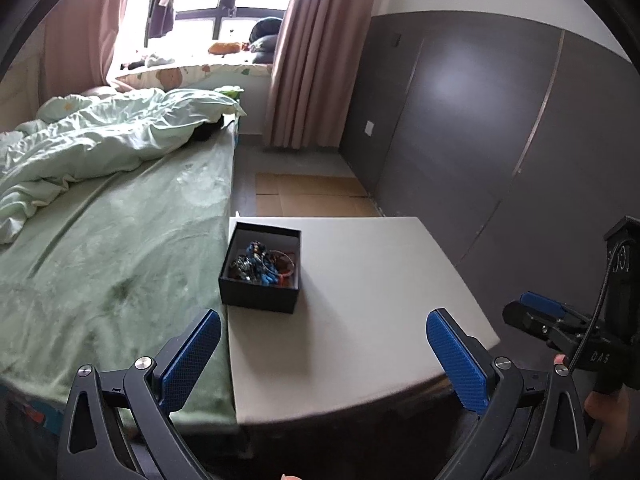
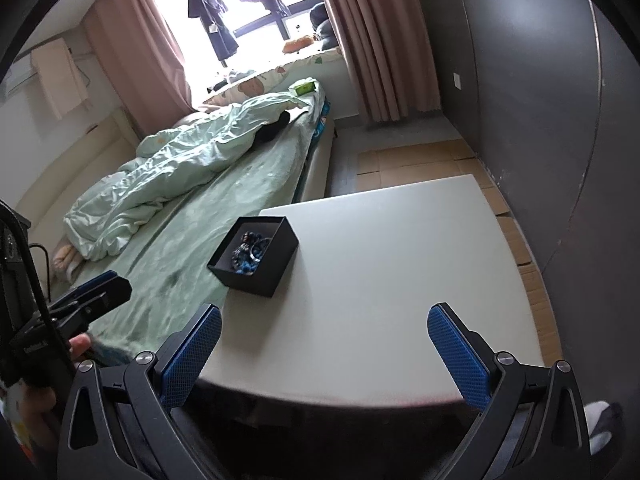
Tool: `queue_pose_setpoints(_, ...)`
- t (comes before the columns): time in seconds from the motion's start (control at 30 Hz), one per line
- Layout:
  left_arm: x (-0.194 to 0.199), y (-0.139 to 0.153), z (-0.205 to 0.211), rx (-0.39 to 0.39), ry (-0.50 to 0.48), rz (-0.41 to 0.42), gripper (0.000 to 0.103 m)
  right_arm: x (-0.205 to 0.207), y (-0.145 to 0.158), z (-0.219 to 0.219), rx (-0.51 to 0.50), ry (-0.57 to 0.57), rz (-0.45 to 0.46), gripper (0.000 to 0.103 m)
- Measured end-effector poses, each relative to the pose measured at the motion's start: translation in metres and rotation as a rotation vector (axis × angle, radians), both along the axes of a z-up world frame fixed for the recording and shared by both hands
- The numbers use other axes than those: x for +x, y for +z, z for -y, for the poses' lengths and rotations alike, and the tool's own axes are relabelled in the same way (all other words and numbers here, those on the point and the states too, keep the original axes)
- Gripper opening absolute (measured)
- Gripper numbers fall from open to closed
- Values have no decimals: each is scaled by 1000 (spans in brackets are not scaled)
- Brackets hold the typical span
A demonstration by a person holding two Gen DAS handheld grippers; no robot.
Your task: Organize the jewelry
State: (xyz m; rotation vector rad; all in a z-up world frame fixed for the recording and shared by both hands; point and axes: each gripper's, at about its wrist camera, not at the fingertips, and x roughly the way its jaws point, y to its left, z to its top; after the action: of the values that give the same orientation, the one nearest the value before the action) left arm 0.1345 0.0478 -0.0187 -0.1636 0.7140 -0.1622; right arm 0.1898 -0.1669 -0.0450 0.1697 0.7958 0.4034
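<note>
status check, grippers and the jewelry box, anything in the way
Left gripper open, empty. Right gripper open, empty. Jewelry heaped in black box at table edge by bed. Nothing in the way.

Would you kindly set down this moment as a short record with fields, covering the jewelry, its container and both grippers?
surface: white table beside a bed
container: black box, lid off, on the table's left side near the bed
contents: jewelry heaped inside the box; beads and a ring-shaped piece show
loose pieces on table: none visible
left gripper: open, empty, short of the box
right gripper: open, empty, over the table's near edge
</note>
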Motion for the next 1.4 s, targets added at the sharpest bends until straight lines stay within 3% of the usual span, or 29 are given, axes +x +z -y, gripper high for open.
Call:
queue_pose_setpoints(0.33,-64,21,21,38,-5,66,103,-66,23,21,19,-8,60,103)
queue_pose_setpoints(0.7,-106,28,42,88,-6,108,103,-122,33,51,31,-13,89,103)
queue_pose_setpoints(1.4,-132,33,50,116,13,127,103,-139,32,54,33,-23,82,103)
